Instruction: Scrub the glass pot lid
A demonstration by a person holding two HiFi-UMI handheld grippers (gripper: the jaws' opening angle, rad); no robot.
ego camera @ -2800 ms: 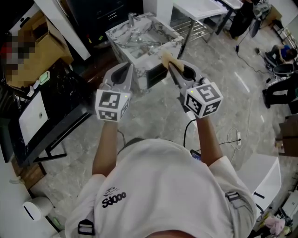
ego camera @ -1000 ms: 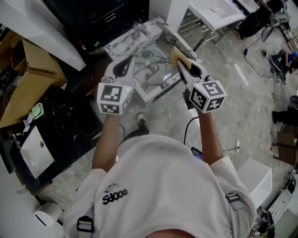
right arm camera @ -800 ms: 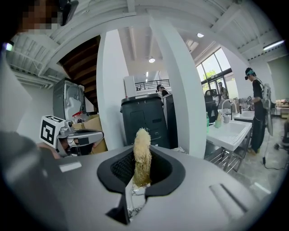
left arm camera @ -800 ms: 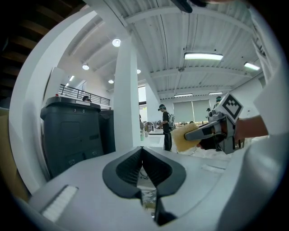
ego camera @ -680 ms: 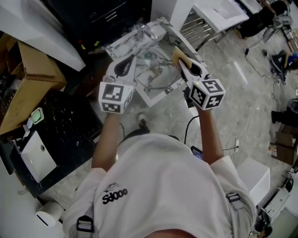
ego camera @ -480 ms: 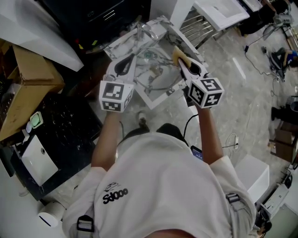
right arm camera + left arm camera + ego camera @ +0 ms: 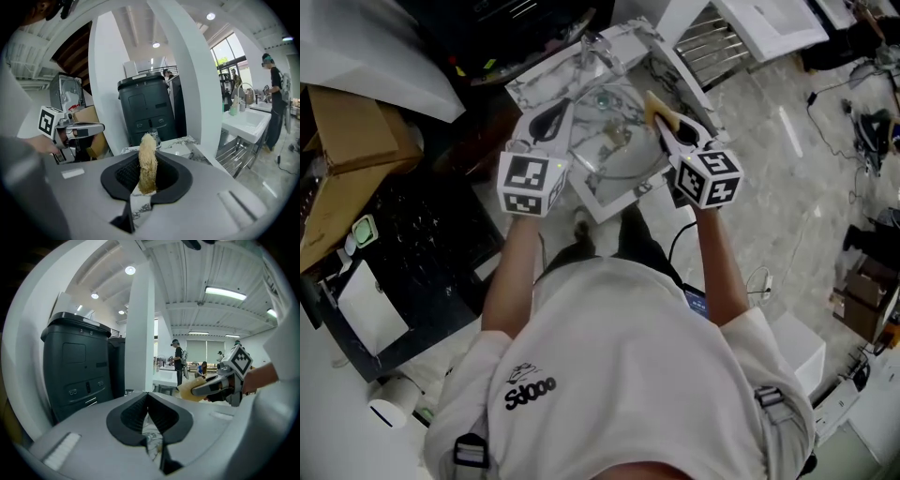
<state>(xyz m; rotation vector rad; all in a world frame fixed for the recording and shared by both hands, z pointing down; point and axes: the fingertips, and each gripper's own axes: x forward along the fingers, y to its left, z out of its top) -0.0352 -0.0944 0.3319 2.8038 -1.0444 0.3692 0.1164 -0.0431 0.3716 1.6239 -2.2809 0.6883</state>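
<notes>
The glass pot lid (image 7: pixel 614 155) lies in a marble-patterned sink (image 7: pixel 534 84) in the head view, dimly seen through its clear dome. My left gripper (image 7: pixel 553 108) hovers over the sink's left side, shut with nothing between its jaws; the left gripper view shows those jaws (image 7: pixel 147 399) meeting. My right gripper (image 7: pixel 664 120) hangs over the sink's right side, shut on a yellowish loofah scrubber (image 7: pixel 147 161) that sticks up from its jaws. The scrubber (image 7: pixel 654 105) is above the lid's right edge, apart from it. Each gripper shows in the other's view: the right gripper (image 7: pixel 220 383), the left gripper (image 7: pixel 77 131).
A faucet (image 7: pixel 591 45) stands at the sink's back. Dark bins (image 7: pixel 147 108) and a white column (image 7: pixel 139 333) rise behind. A cardboard box (image 7: pixel 352 131) and a black cart (image 7: pixel 422 234) stand left; a wire rack (image 7: pixel 703 42) and white basin (image 7: pixel 246 122) stand right.
The person has stepped up to the sink, and both grippers now hang over its basin instead of short of it. Neither gripper's hold has changed.
</notes>
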